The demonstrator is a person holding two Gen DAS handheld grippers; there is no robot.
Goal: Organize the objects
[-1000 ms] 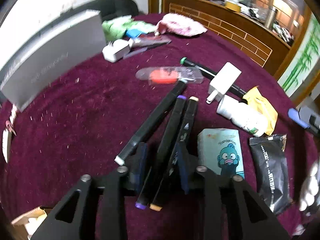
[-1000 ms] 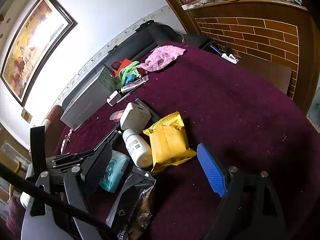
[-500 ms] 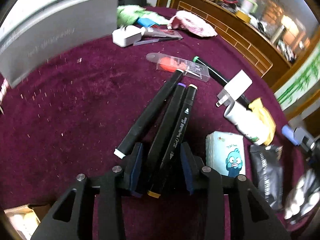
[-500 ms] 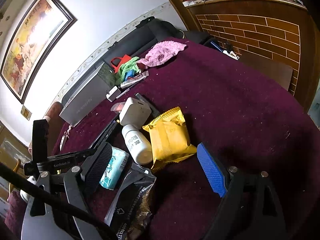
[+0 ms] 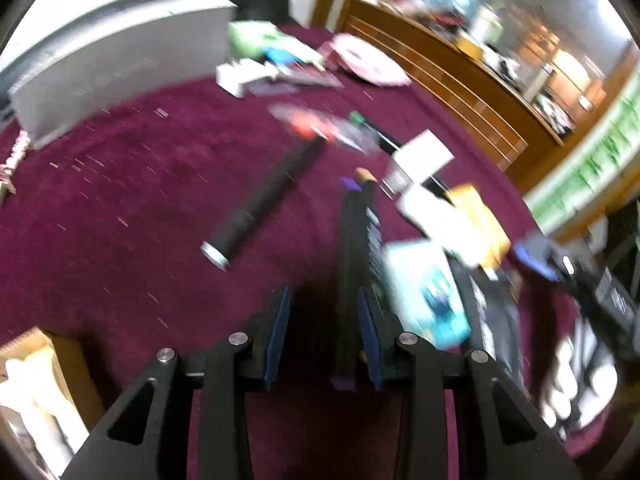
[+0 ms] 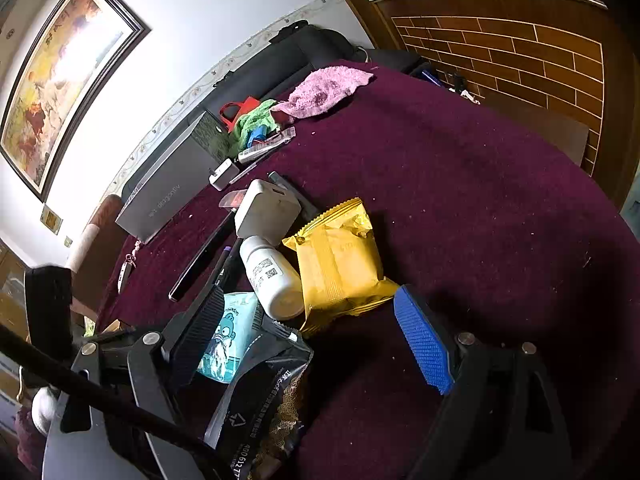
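The left wrist view is motion-blurred. My left gripper (image 5: 324,316) stands with its jaws part open. Two black markers (image 5: 354,264), one purple-capped and one orange-capped, lie between the jaws against the right pad; whether they are held is unclear. A third black marker (image 5: 268,204) lies loose on the maroon cloth (image 5: 120,200), left of them. My right gripper (image 6: 308,336) is open and empty above a black packet (image 6: 260,404), a teal cartoon packet (image 6: 230,332), a white bottle (image 6: 270,276) and a yellow packet (image 6: 340,268).
A white charger (image 6: 266,208), a clear case with a red item (image 5: 316,124), a grey box (image 6: 168,192), a pink towel (image 6: 324,88), a green cloth (image 6: 254,120) and a small white adapter (image 6: 222,172) lie on the table. A cardboard box (image 5: 36,380) sits at near left.
My left gripper's jaws have spread and it has swung right. The third marker now lies apart to the left. The right gripper has stayed open and barely moved.
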